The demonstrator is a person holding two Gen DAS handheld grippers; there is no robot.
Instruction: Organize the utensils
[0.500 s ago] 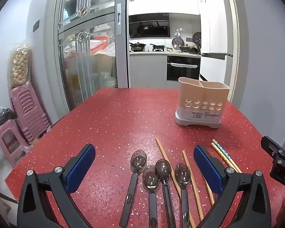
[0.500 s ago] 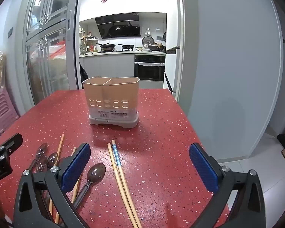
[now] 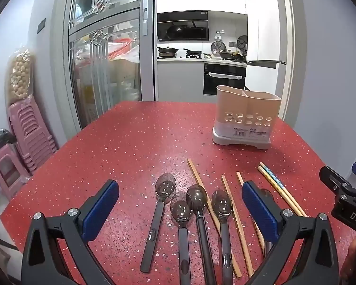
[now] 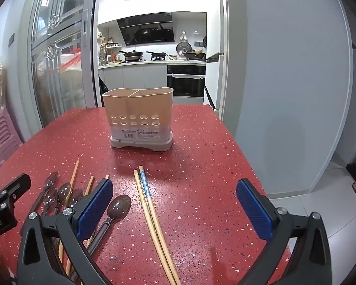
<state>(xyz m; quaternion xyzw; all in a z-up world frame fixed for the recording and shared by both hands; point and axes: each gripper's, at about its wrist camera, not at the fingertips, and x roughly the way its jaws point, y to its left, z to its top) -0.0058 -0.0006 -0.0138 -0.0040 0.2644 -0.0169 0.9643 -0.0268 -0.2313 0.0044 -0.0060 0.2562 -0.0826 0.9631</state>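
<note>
Several dark spoons lie side by side on the red speckled table, handles toward me. Plain wooden chopsticks lie among them. A pair of chopsticks with blue patterned ends lies further right, and one more spoon sits beside it. A beige two-compartment utensil holder stands upright at the far side; I see nothing in it. My left gripper hovers open over the spoons. My right gripper hovers open above the patterned chopsticks. Neither holds anything.
The table's right edge drops to a grey floor beside a pale wall. Pink stacked stools stand left of the table, near glass sliding doors. A kitchen counter with pans lies beyond the doorway.
</note>
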